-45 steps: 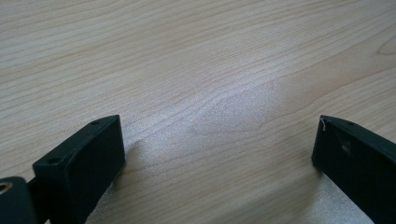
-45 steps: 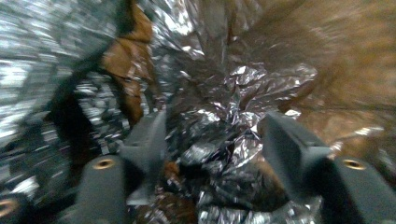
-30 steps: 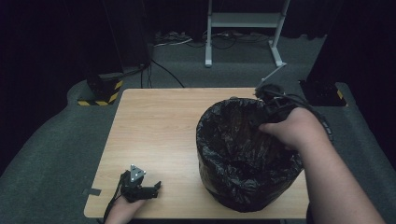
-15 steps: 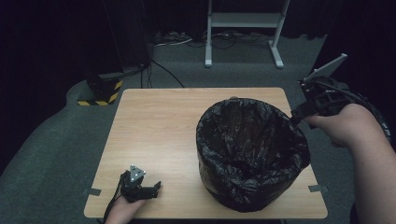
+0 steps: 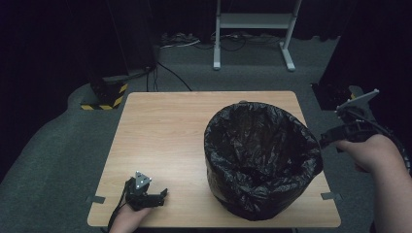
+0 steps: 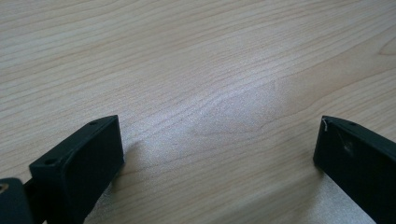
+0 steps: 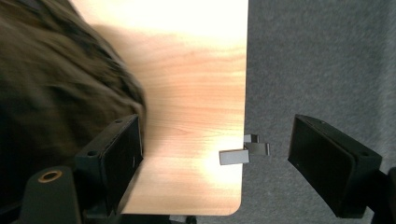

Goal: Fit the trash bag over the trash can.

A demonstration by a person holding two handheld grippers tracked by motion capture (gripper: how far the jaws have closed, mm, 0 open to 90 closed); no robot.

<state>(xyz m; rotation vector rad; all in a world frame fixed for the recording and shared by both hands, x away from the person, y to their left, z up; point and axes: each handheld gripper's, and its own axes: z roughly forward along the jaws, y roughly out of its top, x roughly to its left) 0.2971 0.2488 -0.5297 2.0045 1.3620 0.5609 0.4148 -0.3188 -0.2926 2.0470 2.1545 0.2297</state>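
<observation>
1. High view, nearest first: left claw (image 5: pixel 145 194) rests on the tabletop (image 5: pixel 160 141) at its near-left corner, well left of the bin bag (image 5: pixel 262 165). Left claw view has its jaws spread wide w/ bare wood between, holding nothing.
2. Bin bag, black, lining a round bin, stands on the near-right part of the tabletop, mouth open and rim rolled over the top.
3. Right claw (image 5: pixel 357 124) hangs off the tabletop's right edge, just right of the bag, not touching it. Right claw view: jaws spread, empty, bag (image 7: pixel 56 93) blurred beside one jaw.
4. Step, as I read it: between grips on the bag rim. Next move prob. calls for bringing the right claw back to the rim & pinching thin film w/o tearing it.
5. Room: wide open wood left of and beyond the bag; tight on its near and right sides, close to the edges. Beyond it, carpet and a white stand (image 5: pixel 252 29).
</observation>
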